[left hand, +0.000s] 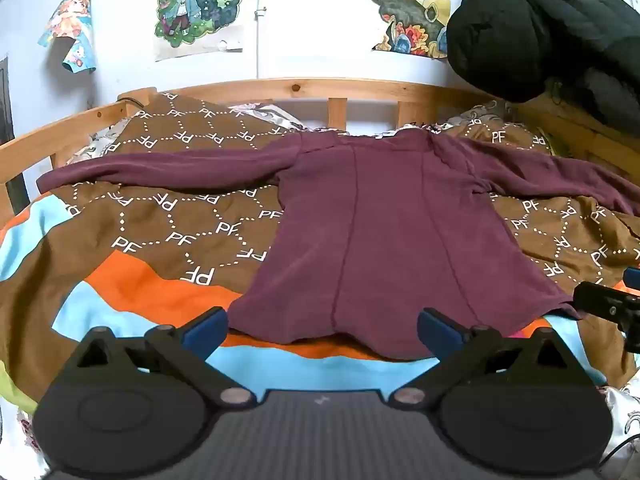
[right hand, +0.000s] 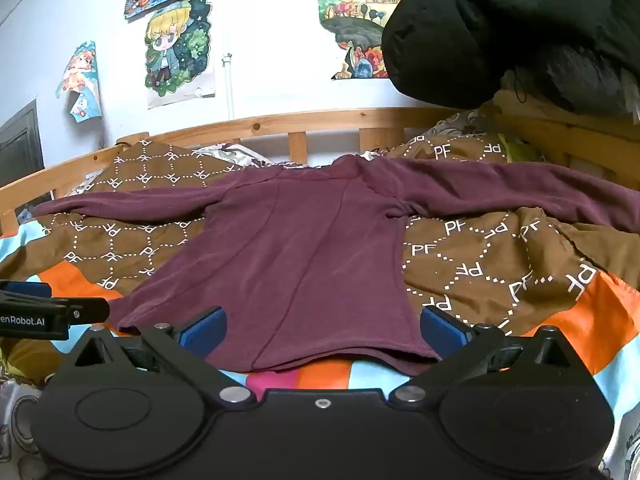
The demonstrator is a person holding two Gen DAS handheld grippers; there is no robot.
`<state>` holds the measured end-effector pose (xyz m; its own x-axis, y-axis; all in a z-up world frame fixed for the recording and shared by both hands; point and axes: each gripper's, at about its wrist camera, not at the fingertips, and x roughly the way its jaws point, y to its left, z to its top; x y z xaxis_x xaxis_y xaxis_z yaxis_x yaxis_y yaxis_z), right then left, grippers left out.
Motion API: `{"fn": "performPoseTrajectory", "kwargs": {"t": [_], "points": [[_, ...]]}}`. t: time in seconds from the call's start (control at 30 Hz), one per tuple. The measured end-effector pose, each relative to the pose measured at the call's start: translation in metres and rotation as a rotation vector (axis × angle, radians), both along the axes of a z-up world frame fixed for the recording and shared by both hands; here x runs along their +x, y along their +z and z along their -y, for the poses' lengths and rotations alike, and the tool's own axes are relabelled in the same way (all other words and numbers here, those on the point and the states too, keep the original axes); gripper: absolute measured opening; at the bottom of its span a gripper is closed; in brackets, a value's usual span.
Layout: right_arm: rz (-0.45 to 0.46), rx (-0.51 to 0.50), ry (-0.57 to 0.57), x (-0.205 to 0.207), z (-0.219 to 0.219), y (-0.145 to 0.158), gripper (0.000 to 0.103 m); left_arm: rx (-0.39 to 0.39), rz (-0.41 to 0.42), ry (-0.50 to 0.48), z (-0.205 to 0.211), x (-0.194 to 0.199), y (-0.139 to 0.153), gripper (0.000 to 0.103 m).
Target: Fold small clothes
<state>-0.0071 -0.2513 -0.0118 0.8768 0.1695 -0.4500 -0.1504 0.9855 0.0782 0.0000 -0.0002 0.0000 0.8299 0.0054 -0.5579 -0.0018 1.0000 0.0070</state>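
The maroon top (left hand: 384,216) lies flat on the patterned quilt (left hand: 168,216), sleeves spread, nothing folded yet. Left gripper (left hand: 322,326) and right gripper (right hand: 322,326) hover at the hem, jaws wide apart and empty. Next, probably, each needs a sleeve or side edge to pinch.

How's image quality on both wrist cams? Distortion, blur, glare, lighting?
Left wrist: strong fisheye, the wooden bed rail bows and the corners vignette dark; maroon top sharp, no glare. Right wrist: same barrel bend; the black jacket is underexposed, with little detail; light soft and even, only faint shadow under the hem.
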Motion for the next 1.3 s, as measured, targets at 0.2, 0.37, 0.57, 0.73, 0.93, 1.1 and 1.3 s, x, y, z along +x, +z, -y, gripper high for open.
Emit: {"fn": "performPoseTrajectory", "kwargs": {"t": [0.2,0.37,0.57,0.73,0.93,1.1,1.3], "points": [[0.001,0.000,0.004,-0.0018,-0.0005,-0.0001,0.103,-0.002,0.005,-0.004,-0.0013,0.0022,0.0021,0.103],[0.006,0.001,0.003,-0.0025,0.0001,0.0004,0.103,0.001,0.002,-0.002,-0.0040,0.0048,0.0012,0.103],[0.006,0.000,0.003,-0.0021,-0.0007,0.0002,0.103,0.003,-0.003,0.005,-0.0027,0.0019,0.0012,0.103],[0.006,0.001,0.004,-0.0019,-0.0006,0.0004,0.103,0.005,-0.003,0.006,-0.0031,0.0022,0.0000,0.103],[0.005,0.001,0.004,-0.0018,-0.0006,0.0007,0.103,0.006,-0.003,0.005,-0.0033,0.0022,-0.0003,0.103],[0.005,0.001,0.004,-0.0021,-0.0011,0.0006,0.103,0.005,-0.001,0.005,-0.0044,0.0022,-0.0010,0.103],[0.005,0.001,0.004,-0.0023,-0.0017,0.0010,0.103,0.005,0.000,0.004,-0.0053,0.0020,-0.0015,0.103]]}}
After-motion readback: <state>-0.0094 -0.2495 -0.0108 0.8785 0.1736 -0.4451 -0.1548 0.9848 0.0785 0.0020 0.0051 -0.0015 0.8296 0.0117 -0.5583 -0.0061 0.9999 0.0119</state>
